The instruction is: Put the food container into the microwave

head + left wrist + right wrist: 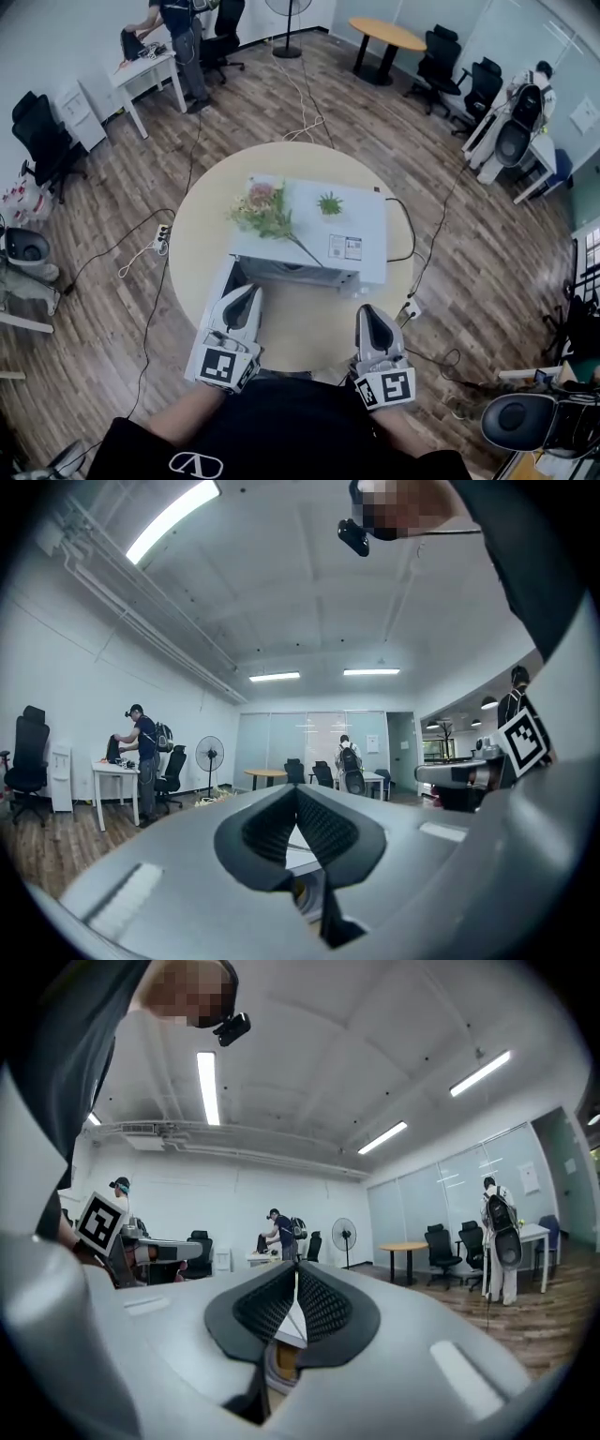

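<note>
White microwave (361, 217) just beyond closed right hand-held gripper (367, 312)

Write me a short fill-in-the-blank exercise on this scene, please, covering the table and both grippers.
1. The white microwave stands on a ___ table.
2. Beside the flowers on top of the microwave sits a small ___ plant.
3. The left gripper and the right gripper hold nothing, and the jaws of both are ___.

Missing words: round; green; shut.
</note>
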Demonstrator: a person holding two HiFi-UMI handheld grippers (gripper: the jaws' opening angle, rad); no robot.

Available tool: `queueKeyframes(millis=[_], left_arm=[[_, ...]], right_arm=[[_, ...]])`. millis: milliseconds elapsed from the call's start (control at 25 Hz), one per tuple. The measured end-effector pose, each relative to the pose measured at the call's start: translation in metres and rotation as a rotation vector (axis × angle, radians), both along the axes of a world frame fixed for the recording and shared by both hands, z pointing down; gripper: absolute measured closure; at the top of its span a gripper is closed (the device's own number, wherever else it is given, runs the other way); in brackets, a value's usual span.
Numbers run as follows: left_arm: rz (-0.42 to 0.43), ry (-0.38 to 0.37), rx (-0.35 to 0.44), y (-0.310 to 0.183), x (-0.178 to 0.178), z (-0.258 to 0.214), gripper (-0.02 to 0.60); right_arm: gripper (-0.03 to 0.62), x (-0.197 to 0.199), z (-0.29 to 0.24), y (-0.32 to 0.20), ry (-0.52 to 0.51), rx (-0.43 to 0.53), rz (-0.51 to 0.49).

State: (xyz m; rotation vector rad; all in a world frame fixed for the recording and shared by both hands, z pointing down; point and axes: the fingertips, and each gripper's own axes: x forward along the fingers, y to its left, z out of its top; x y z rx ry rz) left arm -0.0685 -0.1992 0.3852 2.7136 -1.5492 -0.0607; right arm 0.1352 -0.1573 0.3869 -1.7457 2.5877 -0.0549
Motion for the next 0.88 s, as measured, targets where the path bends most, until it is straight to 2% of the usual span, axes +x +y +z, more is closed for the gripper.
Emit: queueKeyframes(millis=[160,880], left_arm=[[-0.009,-0.006,0.023,-0.002,0.0,-0.01,0.581],[-0.008,0.006,0.047,-0.001,0.011,-0.024,0.581]], right_arm=[[0.582,0.004,-0.01,-0.004,-0.007,0.043,0.006],[0.588,0.009,-0.021,-0.013,0.048,0.085,0.025]])
